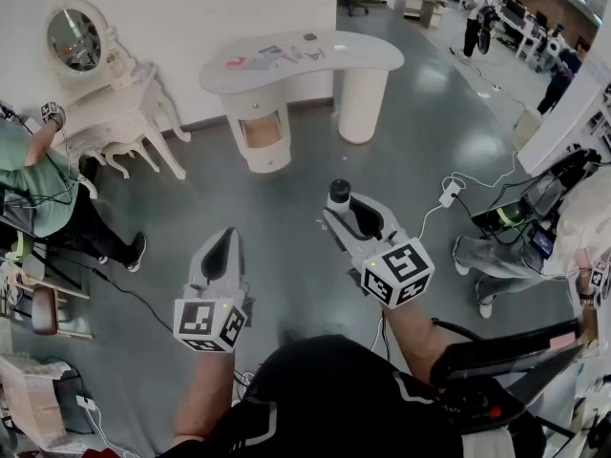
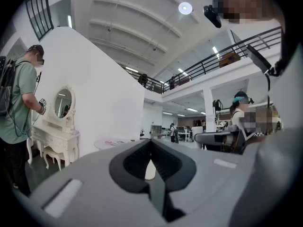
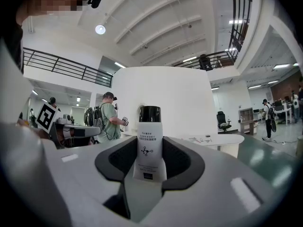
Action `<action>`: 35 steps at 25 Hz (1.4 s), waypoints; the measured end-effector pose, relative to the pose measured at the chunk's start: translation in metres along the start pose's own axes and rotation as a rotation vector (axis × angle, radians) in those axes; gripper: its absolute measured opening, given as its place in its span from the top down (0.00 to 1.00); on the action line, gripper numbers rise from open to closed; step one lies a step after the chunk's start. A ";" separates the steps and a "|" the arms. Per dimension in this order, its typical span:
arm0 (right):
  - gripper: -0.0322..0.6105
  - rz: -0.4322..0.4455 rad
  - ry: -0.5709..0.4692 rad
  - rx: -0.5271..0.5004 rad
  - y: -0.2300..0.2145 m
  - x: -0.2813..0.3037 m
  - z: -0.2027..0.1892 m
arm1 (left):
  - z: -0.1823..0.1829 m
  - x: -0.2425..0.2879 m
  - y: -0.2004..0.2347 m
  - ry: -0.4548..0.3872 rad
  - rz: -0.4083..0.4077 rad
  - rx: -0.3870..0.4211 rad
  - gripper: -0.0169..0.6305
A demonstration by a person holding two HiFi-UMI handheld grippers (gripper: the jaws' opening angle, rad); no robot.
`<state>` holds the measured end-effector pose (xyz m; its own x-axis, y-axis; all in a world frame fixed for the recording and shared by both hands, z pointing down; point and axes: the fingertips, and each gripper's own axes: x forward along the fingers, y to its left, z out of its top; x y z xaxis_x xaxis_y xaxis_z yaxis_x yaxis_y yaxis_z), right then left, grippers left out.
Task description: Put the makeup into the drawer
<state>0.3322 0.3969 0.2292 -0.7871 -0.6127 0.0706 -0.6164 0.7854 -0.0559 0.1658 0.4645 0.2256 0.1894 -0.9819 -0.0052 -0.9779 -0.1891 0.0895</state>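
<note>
My right gripper [image 1: 340, 210] is shut on a white makeup tube with a black cap [image 1: 339, 195]. In the right gripper view the tube [image 3: 149, 126] stands upright between the dark pads of the right gripper [image 3: 150, 151]. My left gripper [image 1: 227, 240] is shut with nothing in it, its tips meeting in the left gripper view [image 2: 151, 144]. Both are held level above the grey floor. Farther ahead stands a white curved table [image 1: 368, 57] with several small makeup items [image 1: 277, 57] on top. A drawer unit [image 1: 261, 130] sits under the table's left end.
A white vanity with an oval mirror [image 1: 107, 98] stands at the far left, and a person in a green shirt [image 1: 33, 184] is beside it. Another person [image 1: 535, 246] and cables [image 1: 449, 194] are at the right. Grey floor [image 1: 286, 208] lies between me and the table.
</note>
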 end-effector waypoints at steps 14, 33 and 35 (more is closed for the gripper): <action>0.68 0.016 -0.020 0.021 0.017 0.008 -0.001 | -0.005 -0.006 0.007 0.007 -0.013 0.000 0.97; 0.69 -0.007 -0.027 0.082 0.043 0.051 -0.003 | -0.006 -0.004 0.062 -0.042 -0.077 -0.037 0.97; 0.69 -0.002 -0.020 0.078 0.042 0.057 -0.003 | -0.008 0.002 0.065 -0.037 -0.084 -0.043 0.97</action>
<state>0.2614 0.3955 0.2341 -0.7855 -0.6168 0.0511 -0.6174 0.7753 -0.1330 0.1037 0.4502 0.2390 0.2663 -0.9625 -0.0510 -0.9539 -0.2708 0.1295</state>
